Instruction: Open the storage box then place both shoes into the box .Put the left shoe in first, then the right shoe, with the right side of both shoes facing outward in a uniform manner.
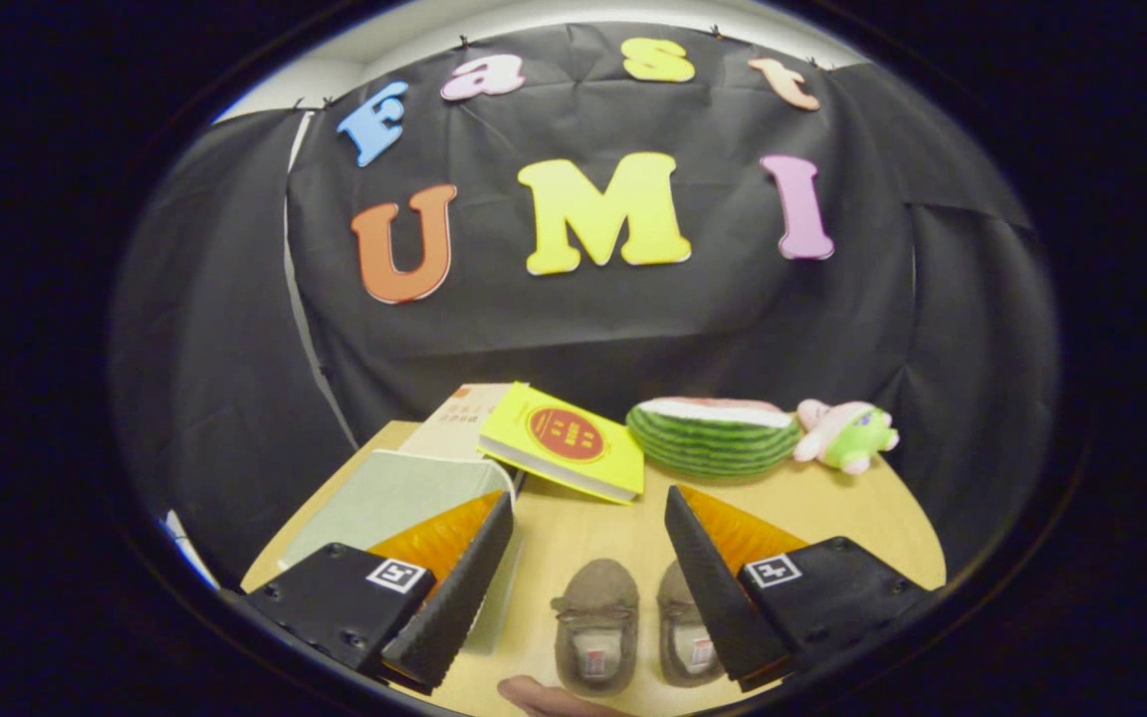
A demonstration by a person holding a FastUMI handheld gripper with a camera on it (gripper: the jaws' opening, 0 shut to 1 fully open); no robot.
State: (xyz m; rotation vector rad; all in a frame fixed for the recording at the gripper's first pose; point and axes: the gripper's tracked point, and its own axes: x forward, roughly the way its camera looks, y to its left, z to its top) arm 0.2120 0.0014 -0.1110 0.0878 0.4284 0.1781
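Two small brown shoes stand side by side on the wooden table, toes pointing away from me. The left shoe (pixel 595 625) lies in the gap between my fingers; the right shoe (pixel 685 627) is partly hidden behind the right finger (pixel 708 588). The storage box (pixel 396 495), pale green-grey with its lid down, sits at the left, partly behind the left finger (pixel 459 588). My gripper (pixel 588 503) hangs above the table, open, with nothing held.
A yellow book (pixel 566 453) lies across another book beyond the box. A plush watermelon slice (pixel 713 436) and a small pink-green plush toy (pixel 847 433) rest at the table's far edge. A fingertip of a person (pixel 544 695) shows near the shoes' heels.
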